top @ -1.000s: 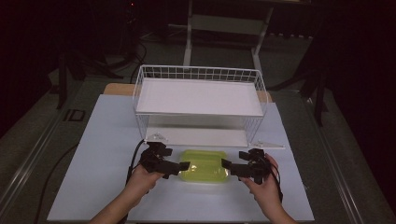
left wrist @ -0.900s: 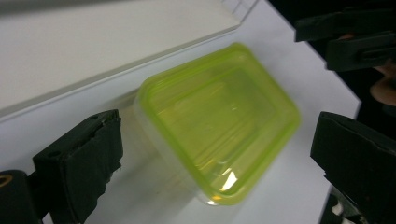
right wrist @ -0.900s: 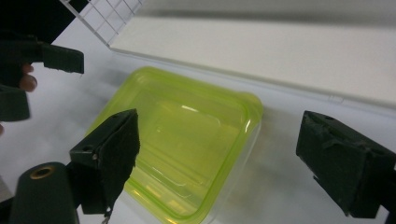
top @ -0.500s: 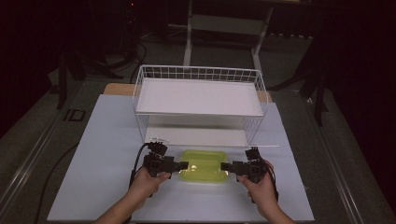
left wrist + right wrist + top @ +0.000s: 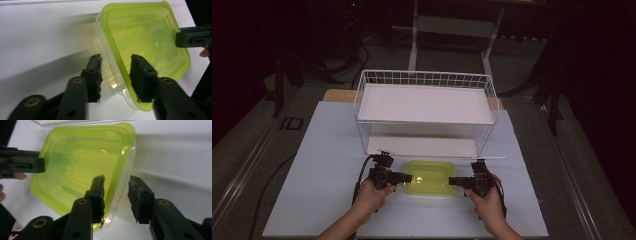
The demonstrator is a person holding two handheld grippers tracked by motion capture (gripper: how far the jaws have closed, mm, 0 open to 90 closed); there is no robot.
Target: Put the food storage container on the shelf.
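The left tool (image 5: 404, 177) sat at the left end of the green box (image 5: 430, 178), which lay on the white worktop (image 5: 322, 150) near its front edge, in front of the wire rack (image 5: 424, 107). Over the last second the hand had come down a little, and the jaws, spread wide a second earlier, had just been closing. In the left gripper view the left tool (image 5: 115, 75) straddled the box's end wall: one jaw stood outside it, the other inside, over the green rim (image 5: 117, 57). A gap showed on the outer side, so the pads did not seem to press yet.

The box itself had not shifted between the pictures; it lay flat and level.

At the box's right end the right tool (image 5: 454, 180) had done the same: lowered, and its jaws had just been closing from wide. In the right gripper view the right tool (image 5: 115, 192) bracketed the clear wall of the box (image 5: 75, 165), with daylight beside the outer jaw.

I judged the two-handed grasp nearly made but not firm; a lift toward the rack would need both pinches finished first.
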